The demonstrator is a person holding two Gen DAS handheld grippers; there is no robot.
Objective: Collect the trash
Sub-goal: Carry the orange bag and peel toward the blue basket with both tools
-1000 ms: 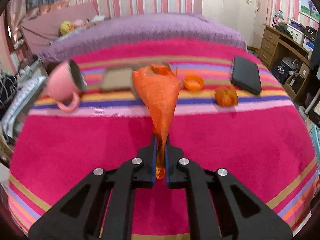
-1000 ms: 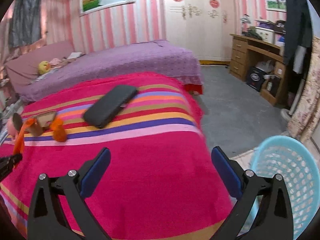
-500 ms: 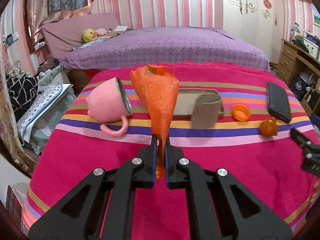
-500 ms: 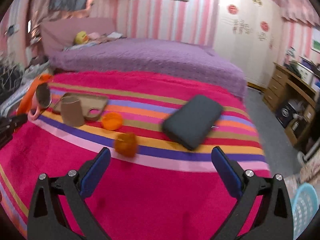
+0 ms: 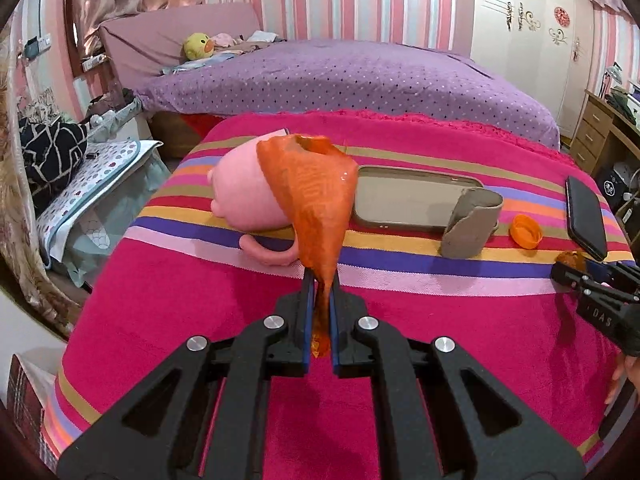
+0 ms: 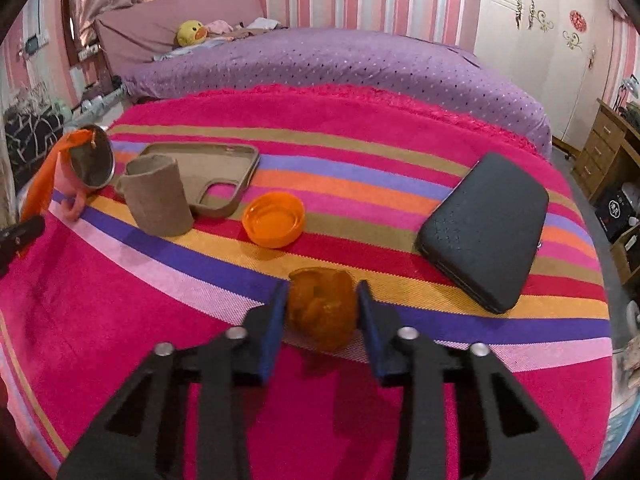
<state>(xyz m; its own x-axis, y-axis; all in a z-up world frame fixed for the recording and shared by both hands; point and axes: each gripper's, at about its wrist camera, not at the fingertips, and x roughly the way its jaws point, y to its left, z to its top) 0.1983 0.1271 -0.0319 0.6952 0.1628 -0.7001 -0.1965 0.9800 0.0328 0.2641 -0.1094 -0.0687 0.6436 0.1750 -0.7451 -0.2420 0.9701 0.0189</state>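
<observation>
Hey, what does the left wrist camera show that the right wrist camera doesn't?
Only the left wrist view: the left gripper shut on the orange mesh bag, seen close up. Only the right wrist view: the right gripper closing around the crumpled orange wad, and the pink mug's open mouth. Both show the striped blanket, cardboard tube, phone case, orange cap and black case.

On the bed (image 6: 360, 128) I see a cap (image 6: 274, 220); cardboard tube (image 6: 158, 200) at nine o'clock, case (image 6: 484, 232) at three.
</observation>
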